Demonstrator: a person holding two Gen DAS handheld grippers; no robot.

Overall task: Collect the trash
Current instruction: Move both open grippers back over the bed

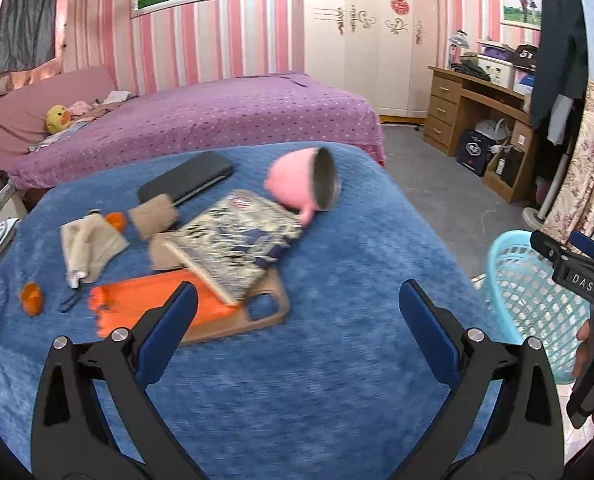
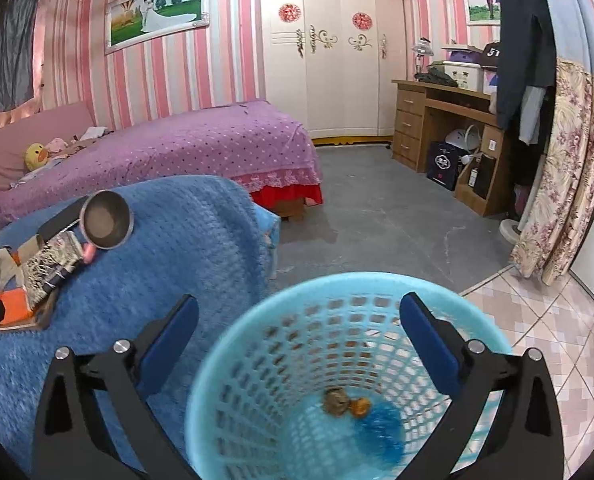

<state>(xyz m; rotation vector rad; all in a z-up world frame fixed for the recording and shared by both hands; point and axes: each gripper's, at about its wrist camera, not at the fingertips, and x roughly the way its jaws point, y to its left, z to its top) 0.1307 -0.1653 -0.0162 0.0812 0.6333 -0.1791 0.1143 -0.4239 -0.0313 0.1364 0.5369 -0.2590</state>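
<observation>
My right gripper [image 2: 299, 316] spread wide, empty, over light-blue plastic mesh basket [image 2: 233, 344]; brownish crumpled scrap [image 2: 335, 400] and orange piece [image 2: 361, 405] lie at its bottom. My left gripper [image 1: 298, 304] also spread, empty, above blue blanket [image 1: 337, 360]; orange scraps [image 1: 32, 297], beige cloth [image 1: 91, 246], pink metal-lined cup [image 1: 301, 184] lie beyond.

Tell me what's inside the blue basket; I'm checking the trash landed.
In the blue basket, a brownish crumpled scrap and an orange piece lie on the bottom; the near wall hides the rest.
</observation>
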